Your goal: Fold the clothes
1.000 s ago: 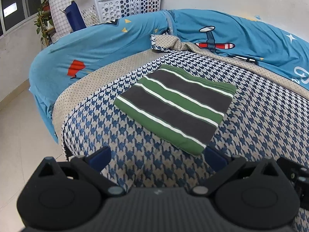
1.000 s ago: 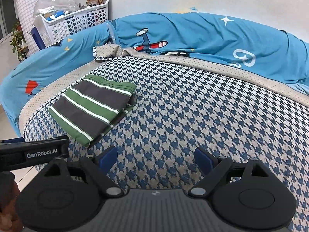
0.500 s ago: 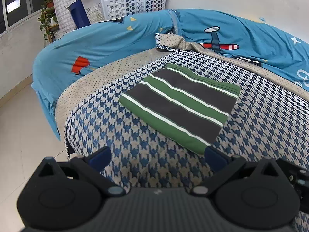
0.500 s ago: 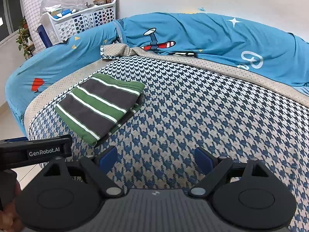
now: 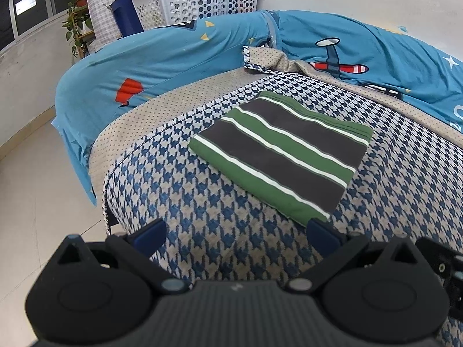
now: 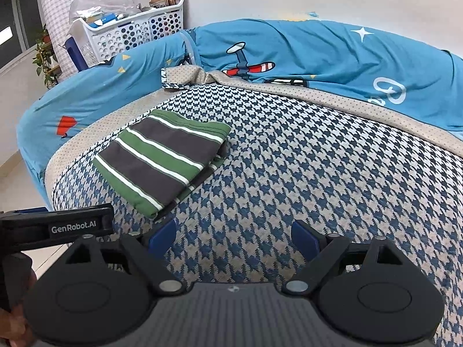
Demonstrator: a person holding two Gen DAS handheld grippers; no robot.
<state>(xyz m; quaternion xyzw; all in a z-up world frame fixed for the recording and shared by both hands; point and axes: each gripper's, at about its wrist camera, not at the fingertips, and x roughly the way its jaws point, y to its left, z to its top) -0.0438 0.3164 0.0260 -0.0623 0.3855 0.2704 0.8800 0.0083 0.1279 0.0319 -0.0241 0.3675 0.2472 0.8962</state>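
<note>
Your folded striped garment (image 5: 282, 156) lies flat on the houndstooth blanket (image 5: 202, 202) near the bed's left corner, its near corner just beyond the left gripper (image 5: 235, 232). To its left the blanket's edge drops off to the tiled floor (image 5: 31, 202), so you have little room on that side. To its right a wide stretch of bare blanket (image 6: 318, 159) runs free. Behind it a dotted beige border (image 5: 179, 98) meets the blue cartoon-print sheet (image 5: 173, 52), which rises like a bank along the back. Past that stand a white laundry basket (image 5: 202, 0) and a potted plant (image 5: 76, 26) by the window. Your left gripper is spread wide with nothing between its fingers. Your right gripper (image 6: 234, 237) is spread wide too, over bare blanket, empty. The garment shows dark grey and green bands parted by thin white lines, a neat rectangle, with layered edges visible on its right side (image 6: 220, 156).
</note>
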